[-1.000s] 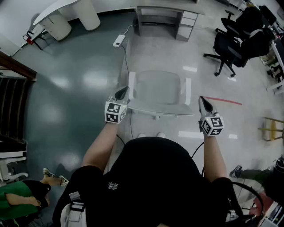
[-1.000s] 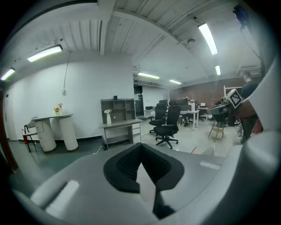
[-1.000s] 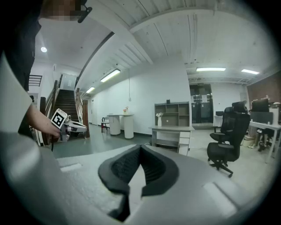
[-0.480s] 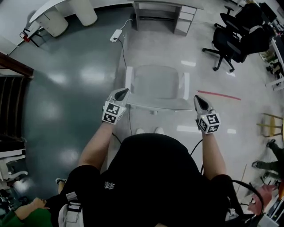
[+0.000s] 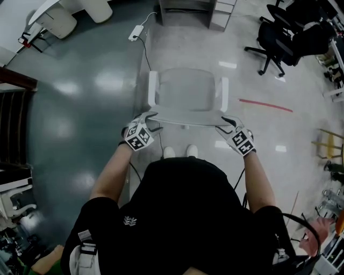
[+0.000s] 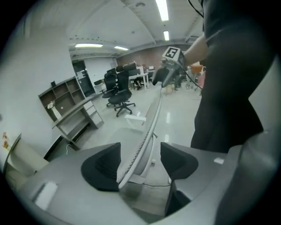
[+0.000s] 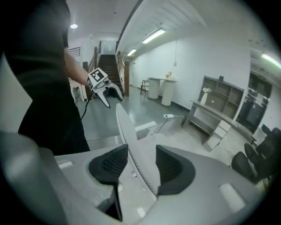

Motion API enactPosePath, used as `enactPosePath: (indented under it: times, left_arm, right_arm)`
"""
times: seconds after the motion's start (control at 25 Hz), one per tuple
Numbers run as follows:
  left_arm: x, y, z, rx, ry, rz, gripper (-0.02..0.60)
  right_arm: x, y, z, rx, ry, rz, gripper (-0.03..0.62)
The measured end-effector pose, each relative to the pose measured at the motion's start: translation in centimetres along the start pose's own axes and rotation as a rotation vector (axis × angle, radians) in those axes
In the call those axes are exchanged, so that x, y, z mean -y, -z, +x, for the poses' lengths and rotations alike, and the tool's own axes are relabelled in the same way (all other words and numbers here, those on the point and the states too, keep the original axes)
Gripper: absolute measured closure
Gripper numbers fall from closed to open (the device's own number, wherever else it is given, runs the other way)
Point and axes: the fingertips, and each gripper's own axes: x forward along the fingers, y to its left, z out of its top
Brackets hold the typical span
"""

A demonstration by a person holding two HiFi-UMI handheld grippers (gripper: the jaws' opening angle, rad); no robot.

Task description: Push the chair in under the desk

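The white chair stands on the floor in front of me, its seat toward the grey desk at the top of the head view. My left gripper is at the left end of the backrest's top edge, and my right gripper is at the right end. In the left gripper view the thin backrest edge runs between the two dark pads, with a gap on one side. In the right gripper view the backrest edge likewise lies between spread pads. Both grippers' jaws have just been opening and stand open astride the edge.
Black office chairs stand at the back right. A power strip with its cable lies left of the desk. A red tape line marks the floor to the right. A staircase is at the far left. My shoes are just behind the chair.
Both grippers came down and inward from beside the chair's back onto its top edge. Their jaws went from shut to open. The chair and desk sit higher in the head view.
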Motion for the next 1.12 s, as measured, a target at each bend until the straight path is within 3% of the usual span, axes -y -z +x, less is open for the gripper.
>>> enactPosePath:
  times: [0.12, 0.28, 0.44, 0.64, 1.12]
  left_arm:
    - [0.5, 0.9, 2.3, -0.076, 0.021, 0.046, 0.285]
    - [0.0, 1.0, 4.8, -0.151, 0.018, 0.030, 0.311]
    - [-0.3, 0.7, 6.0, -0.196, 0.007, -0.019, 0.323]
    - [-1.0, 0.6, 6.7, -0.227, 0.009, -0.010, 0.337]
    - [-7.4, -0.6, 9.5, -0.221, 0.039, 0.030, 0.362]
  right_arm:
    - [-0.8, 1.8, 2.0, -0.117, -0.039, -0.091, 0.405]
    - [-0.9, 3.9, 4.0, -0.227, -0.055, -0.187, 0.405]
    - [-0.8, 4.9, 5.0, -0.219, -0.087, -0.214, 0.407]
    - [0.3, 5.2, 5.2, -0.197, -0.069, -0.268, 0.430]
    - [7.2, 3.8, 7.9, -0.246, -0.036, -0.197, 0.434]
